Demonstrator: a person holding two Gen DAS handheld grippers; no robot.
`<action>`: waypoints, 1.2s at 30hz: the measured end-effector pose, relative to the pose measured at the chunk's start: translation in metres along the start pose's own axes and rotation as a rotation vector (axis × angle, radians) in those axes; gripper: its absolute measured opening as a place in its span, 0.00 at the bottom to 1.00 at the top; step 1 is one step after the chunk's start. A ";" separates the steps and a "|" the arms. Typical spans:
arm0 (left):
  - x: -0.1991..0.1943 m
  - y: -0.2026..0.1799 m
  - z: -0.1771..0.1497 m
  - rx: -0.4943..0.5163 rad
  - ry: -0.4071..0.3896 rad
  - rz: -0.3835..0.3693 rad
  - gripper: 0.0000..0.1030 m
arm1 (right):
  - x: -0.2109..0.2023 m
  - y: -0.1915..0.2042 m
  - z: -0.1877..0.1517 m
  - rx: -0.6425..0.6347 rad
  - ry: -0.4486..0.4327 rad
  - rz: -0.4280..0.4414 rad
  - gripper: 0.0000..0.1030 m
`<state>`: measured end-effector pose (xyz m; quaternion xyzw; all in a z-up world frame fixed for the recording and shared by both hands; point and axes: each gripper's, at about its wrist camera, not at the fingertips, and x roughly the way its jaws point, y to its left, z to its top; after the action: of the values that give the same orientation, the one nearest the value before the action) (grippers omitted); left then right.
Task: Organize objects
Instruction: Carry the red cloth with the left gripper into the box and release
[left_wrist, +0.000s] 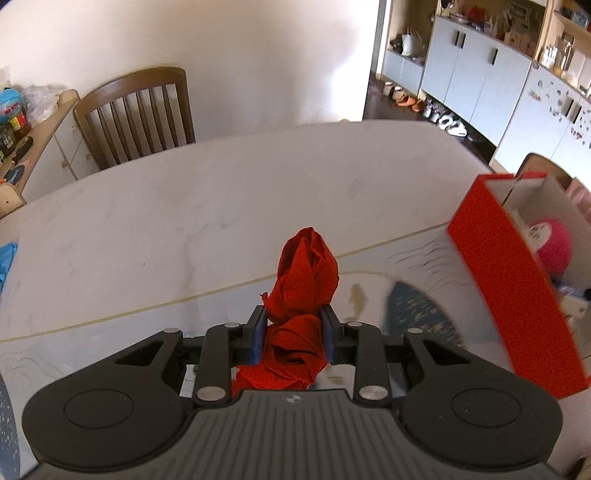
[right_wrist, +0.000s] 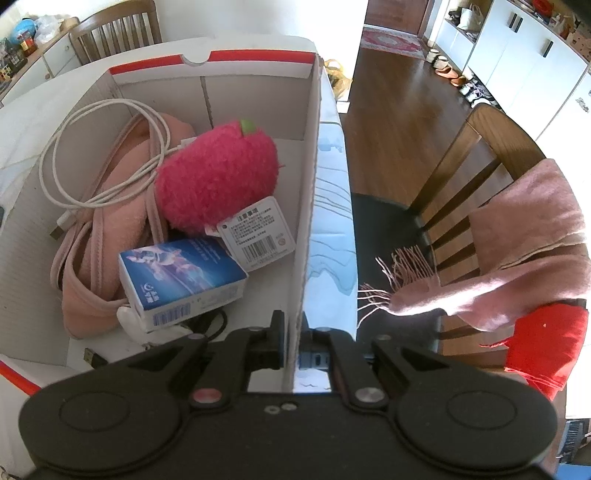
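My left gripper (left_wrist: 294, 325) is shut on a knotted red cloth (left_wrist: 306, 273) and holds it above the white table (left_wrist: 184, 206). A red-and-white cardboard box (left_wrist: 517, 280) stands to its right, open at the top. My right gripper (right_wrist: 293, 332) is shut on the box's right wall (right_wrist: 310, 206), one finger inside and one outside. Inside the box lie a pink plush fruit (right_wrist: 218, 181), a pink slipper (right_wrist: 107, 229), a coiled white cable (right_wrist: 99, 155) and a small blue-and-white carton (right_wrist: 181, 277).
A wooden chair (left_wrist: 140, 110) stands at the table's far side. Another chair (right_wrist: 480, 192) with a pink fringed scarf (right_wrist: 517, 243) stands right of the table. A blue patterned mat (left_wrist: 417, 314) covers the near tabletop. Cabinets (left_wrist: 480, 66) line the far wall.
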<state>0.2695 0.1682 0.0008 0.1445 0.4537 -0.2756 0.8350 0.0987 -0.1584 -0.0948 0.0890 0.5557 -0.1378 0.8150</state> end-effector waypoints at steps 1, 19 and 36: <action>-0.004 -0.005 0.002 -0.003 -0.002 -0.001 0.28 | 0.000 0.000 0.000 0.001 -0.001 0.002 0.04; -0.043 -0.164 0.017 -0.014 -0.045 -0.280 0.28 | -0.002 -0.002 -0.002 -0.019 -0.027 0.030 0.04; -0.003 -0.251 0.059 -0.145 -0.021 -0.343 0.28 | -0.003 -0.005 -0.003 -0.028 -0.037 0.047 0.05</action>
<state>0.1597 -0.0621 0.0375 0.0017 0.4816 -0.3822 0.7887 0.0933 -0.1615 -0.0927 0.0882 0.5404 -0.1126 0.8292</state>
